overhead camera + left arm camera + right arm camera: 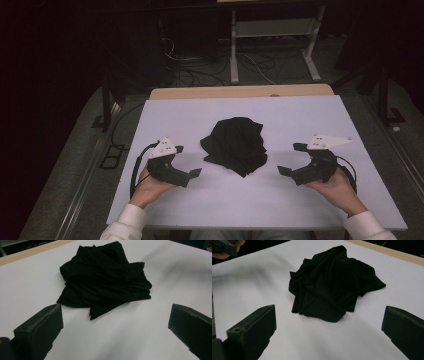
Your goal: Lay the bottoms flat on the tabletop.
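High view: a crumpled black cloth (236,145) lies mid-table (300,115), its heap showing no clear long axis, with one corner pointing toward the person. The left gripper (187,167) and right gripper (289,159) flank it, apart from it, jaws spread wide and empty.

A black cloth (235,145) is seen crumpled into a loose heap, with folds and wrinkles all over. It is laid flat near the middle of the white surface (280,200).
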Motion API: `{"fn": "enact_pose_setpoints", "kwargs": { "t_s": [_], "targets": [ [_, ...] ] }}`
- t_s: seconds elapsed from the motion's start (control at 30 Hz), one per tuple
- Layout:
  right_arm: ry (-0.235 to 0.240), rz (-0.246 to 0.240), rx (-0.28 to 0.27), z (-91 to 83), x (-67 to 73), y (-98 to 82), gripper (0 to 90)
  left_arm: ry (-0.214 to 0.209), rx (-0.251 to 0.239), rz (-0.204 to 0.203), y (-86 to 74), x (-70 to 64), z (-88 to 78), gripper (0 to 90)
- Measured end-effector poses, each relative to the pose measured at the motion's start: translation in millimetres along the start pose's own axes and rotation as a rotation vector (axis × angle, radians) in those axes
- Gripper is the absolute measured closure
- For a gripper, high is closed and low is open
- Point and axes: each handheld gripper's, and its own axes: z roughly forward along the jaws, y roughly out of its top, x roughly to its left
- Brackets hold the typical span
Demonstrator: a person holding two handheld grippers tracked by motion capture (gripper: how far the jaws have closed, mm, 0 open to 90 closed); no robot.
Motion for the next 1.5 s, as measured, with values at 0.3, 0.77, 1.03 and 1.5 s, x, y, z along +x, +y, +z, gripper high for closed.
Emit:
{"fn": "enact_pose_setpoints", "kwargs": {
  "t_s": [0.3, 0.77, 1.03, 1.5],
  "targets": [
    [0.017, -0.023, 0.003, 15.1, 2.5, 13.2, 0.0, -0.008, 0.015, 0.008, 8.8, 1.9, 14.0, 0.0],
    [0.053, -0.038, -0.013, 40.1, -0.5, 31.2, 0.0, 0.0, 0.018, -0.014, 8.8, 11.9, 35.3, 0.0],
    [0.062, -0.028, -0.006, 56.0, -7.1, 33.3, 0.0, 0.002, 0.004, -0.039, 6.4, 19.1, 47.9, 0.0],
    [0.09, 0.012, 0.034, 84.8, -17.2, 24.6, 0.0, -0.01, 0.045, -0.037, -1.6, 27.0, 69.0, 0.0]
  ]
}}
